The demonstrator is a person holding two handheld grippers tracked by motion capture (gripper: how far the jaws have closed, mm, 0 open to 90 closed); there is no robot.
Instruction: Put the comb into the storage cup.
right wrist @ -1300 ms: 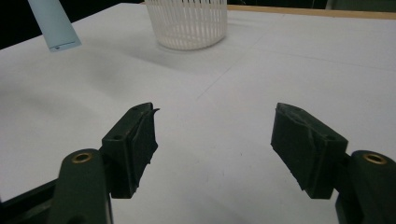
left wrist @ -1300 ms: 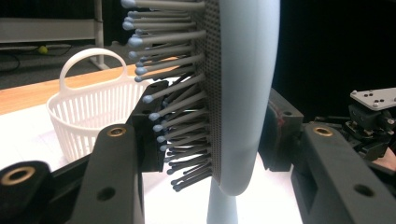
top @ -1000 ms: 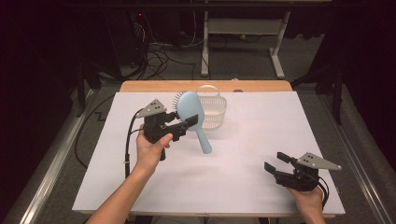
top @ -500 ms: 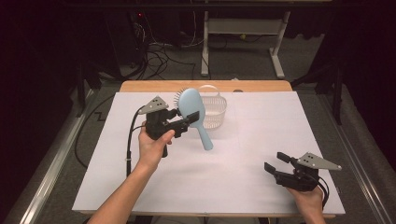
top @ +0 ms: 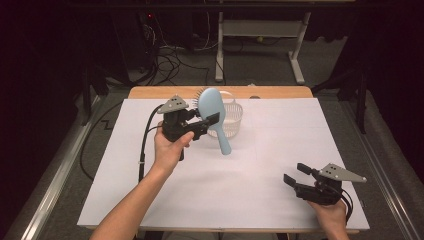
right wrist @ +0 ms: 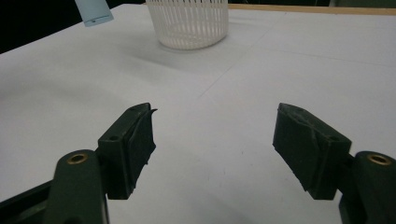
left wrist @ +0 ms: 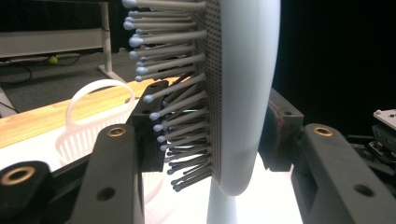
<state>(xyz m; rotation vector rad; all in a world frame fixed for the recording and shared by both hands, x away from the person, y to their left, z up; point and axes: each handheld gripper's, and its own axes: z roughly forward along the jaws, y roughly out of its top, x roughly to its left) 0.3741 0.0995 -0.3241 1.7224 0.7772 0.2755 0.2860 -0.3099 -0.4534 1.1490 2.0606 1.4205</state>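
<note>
Left gripper (top: 207,121), jaws clamped across the head of a pale blue plastic hairbrush (top: 214,114), holds it handle-down just beside the white slotted plastic basket (top: 231,118); right gripper (top: 294,174) rests well apart on the counter, jaws wide and empty.

The white table (top: 250,200) is seen from above and from six o'clock, facing twelve. The hairbrush (left wrist: 233,93) is viewed at very close range; low from five o'clock, the basket (right wrist: 191,23) is shared with the other views.
</note>
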